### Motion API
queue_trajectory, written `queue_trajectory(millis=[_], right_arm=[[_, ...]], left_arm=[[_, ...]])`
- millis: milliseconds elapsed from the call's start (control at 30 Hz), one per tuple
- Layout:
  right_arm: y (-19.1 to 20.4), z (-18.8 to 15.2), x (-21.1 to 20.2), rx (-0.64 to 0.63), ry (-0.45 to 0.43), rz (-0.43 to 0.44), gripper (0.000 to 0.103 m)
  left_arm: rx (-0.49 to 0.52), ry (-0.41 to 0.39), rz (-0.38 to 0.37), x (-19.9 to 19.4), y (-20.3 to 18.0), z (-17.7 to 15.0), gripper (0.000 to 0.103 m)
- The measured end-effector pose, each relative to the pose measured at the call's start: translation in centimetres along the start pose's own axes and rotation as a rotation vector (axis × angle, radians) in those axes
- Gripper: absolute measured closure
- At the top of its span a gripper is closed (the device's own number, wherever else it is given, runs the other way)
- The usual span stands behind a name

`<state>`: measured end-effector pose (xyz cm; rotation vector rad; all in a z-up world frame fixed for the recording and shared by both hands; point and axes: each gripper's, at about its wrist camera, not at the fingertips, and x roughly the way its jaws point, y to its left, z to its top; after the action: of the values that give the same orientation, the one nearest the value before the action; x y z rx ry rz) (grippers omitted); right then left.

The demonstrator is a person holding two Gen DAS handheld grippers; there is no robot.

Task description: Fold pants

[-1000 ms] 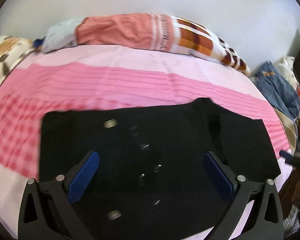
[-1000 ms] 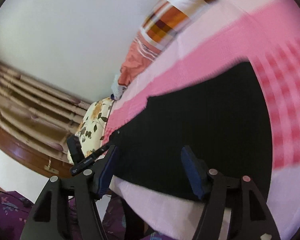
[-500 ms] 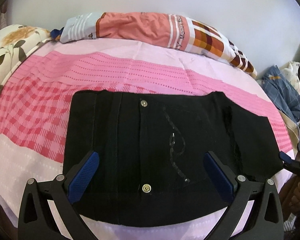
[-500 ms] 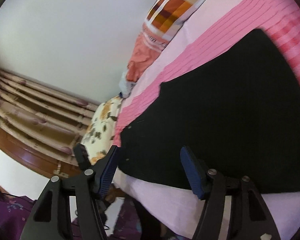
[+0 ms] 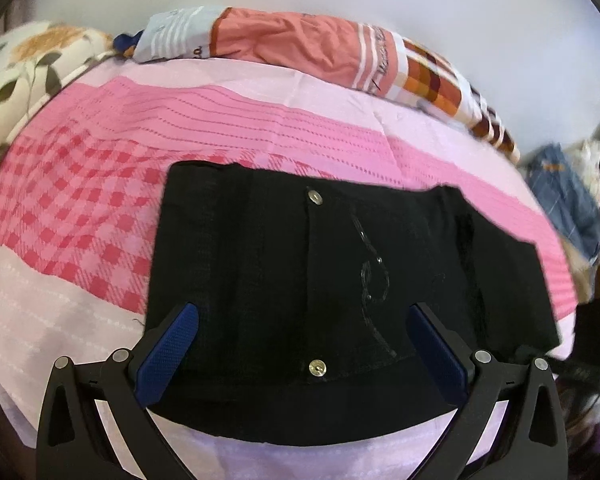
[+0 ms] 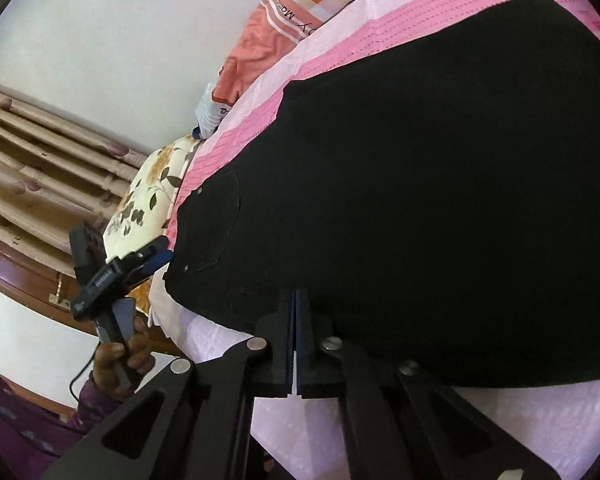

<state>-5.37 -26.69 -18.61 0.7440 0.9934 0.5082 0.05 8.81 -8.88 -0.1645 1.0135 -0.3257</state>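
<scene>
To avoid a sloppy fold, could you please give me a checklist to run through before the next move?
1. Pants lie flat on the bed: ok.
2. Right gripper, jaws just closed, sits at the pants' near edge: ok.
3. Cloth caught between its pads: cannot tell.
4. Left gripper open over the pants: ok.
5. Left gripper holding cloth: not ok.

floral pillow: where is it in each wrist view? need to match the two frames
Left wrist: floral pillow at the upper left edge, left of the pink bedsheet.
Right wrist: floral pillow left of centre, left of the black pants.
Shared landmark: orange checked bolster along the wall.
</scene>
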Motion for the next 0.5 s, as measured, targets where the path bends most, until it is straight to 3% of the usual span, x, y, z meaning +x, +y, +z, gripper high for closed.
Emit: queue_trajectory(millis=[67, 233, 333, 433, 500], right_arm=[[0.5, 0.1, -0.6, -0.008, -0.013, 0.009, 0.094], [2.4, 0.8, -2.1, -0.031, -0.068, 0.050, 0.093], [3.7, 1.0, -1.9, -0.042, -0.069, 0.055, 0.092], [5.2, 0.8, -1.2, -0.067, -0.068, 0.006, 0.078], [5.9, 0.6, -0.6, -0.073, -0.054, -0.003, 0.070]], left_arm=[[-0.038, -0.013, -0.035, -1.0, 1.5, 0.6, 0.000], [-0.111, -0.074, -0.042, -4.4, 6.8, 2.4, 0.000], [-0.124, -0.091, 0.006, -5.6, 9.6, 3.0, 0.000], [-0.128, -0.077, 0.023, -5.8, 11.9, 3.1, 0.000], [-0.130, -0.055, -0.015, -5.2, 12.6, 2.9, 0.000]])
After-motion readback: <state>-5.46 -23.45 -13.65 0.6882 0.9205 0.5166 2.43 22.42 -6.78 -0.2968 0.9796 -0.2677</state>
